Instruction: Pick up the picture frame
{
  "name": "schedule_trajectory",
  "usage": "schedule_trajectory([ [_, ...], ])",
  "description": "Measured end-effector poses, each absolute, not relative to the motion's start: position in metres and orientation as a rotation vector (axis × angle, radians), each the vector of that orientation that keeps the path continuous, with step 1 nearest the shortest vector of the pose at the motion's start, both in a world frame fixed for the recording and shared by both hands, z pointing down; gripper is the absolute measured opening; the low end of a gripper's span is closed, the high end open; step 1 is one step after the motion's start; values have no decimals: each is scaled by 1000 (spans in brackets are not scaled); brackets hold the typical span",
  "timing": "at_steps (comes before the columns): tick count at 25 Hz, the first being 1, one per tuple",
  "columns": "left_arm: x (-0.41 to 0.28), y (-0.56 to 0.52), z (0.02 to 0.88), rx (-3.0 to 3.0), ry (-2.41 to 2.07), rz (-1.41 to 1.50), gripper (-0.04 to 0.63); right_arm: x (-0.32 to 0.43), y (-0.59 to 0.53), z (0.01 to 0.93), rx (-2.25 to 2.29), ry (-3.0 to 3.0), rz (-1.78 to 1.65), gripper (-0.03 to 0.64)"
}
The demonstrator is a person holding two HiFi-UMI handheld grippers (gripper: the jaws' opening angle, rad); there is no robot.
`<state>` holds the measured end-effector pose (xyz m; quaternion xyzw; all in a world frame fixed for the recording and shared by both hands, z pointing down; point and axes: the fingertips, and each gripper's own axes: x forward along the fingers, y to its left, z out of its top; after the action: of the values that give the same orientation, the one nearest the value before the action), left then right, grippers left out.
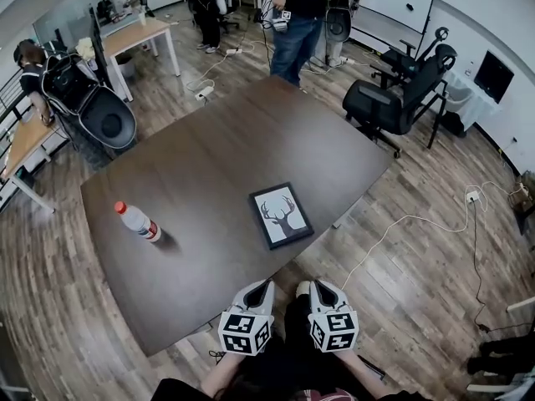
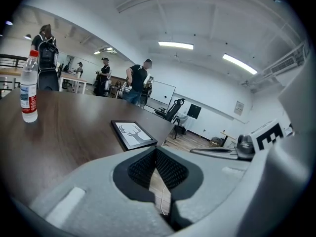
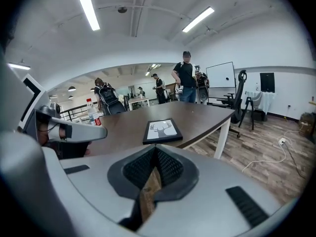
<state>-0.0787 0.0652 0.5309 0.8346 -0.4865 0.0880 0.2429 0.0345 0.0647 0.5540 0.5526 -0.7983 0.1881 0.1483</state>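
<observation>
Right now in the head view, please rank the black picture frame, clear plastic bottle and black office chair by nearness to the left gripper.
1. Black picture frame, just ahead.
2. Clear plastic bottle, farther left.
3. Black office chair, far right.

Bottle [image 1: 138, 221] left of frame [image 1: 281, 215]

The head camera looks steeply down from over the near edge of the table [image 1: 217, 149], taking in its whole top. The cameras on the left gripper [image 1: 260, 285] and right gripper [image 1: 320, 285] sit low just off that edge, facing across it. All three share the picture frame [image 1: 281, 215] and the bottle [image 1: 138, 221].
</observation>
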Motion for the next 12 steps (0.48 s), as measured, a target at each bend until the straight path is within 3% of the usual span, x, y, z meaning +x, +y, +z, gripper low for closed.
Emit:
schedule_trajectory([
  [12, -86, 5, 532, 2138, -1495, 176, 10, 30, -14, 550, 1400, -2404, 500, 5],
])
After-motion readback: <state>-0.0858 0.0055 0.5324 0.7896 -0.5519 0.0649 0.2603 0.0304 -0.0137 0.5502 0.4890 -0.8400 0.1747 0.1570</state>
